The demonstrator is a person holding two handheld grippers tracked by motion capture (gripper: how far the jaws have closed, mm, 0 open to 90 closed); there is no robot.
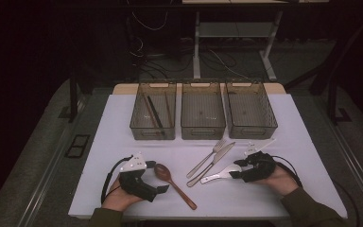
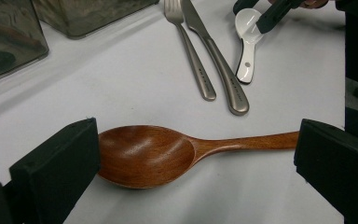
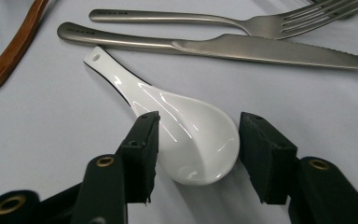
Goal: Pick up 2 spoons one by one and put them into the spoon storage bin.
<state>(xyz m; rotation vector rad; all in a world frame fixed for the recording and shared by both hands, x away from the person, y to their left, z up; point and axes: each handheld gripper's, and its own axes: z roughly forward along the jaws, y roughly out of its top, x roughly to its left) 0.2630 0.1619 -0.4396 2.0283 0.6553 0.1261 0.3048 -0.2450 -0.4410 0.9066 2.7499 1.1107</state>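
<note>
Work in hand: sorting cutlery off the white table (image 1: 123, 189) into three clear bins along the upper middle of the high view — a judgement from the layout.
Already sorted: the left bin (image 1: 153, 128) holds a few dark, stick-like pieces, chopsticks by the look; I cannot tell more.
Not yet filled: the middle bin (image 1: 203, 128) and the right bin (image 1: 251, 127) look empty.
Left to do: wooden spoon (image 2: 144, 154), fork (image 2: 189, 51), knife (image 2: 219, 60) and white ceramic spoon (image 3: 186, 135) all lie on the table — most of the job remains.
Right gripper (image 3: 196, 154): at lower right of the high view; jaws spread, straddling the ceramic spoon's bowl with a gap showing at the right pad. Not pinched yet, I'd say.
Left gripper (image 2: 196, 163): at lower left of the high view; jaws wide apart, the wooden spoon lying crosswise between them, no clamping visible.
Ceramic spoon's place: centre of the right gripper view, handle pointing to upper left, just below the knife.
Likely next: close on the ceramic spoon, carry it to a bin.
</note>
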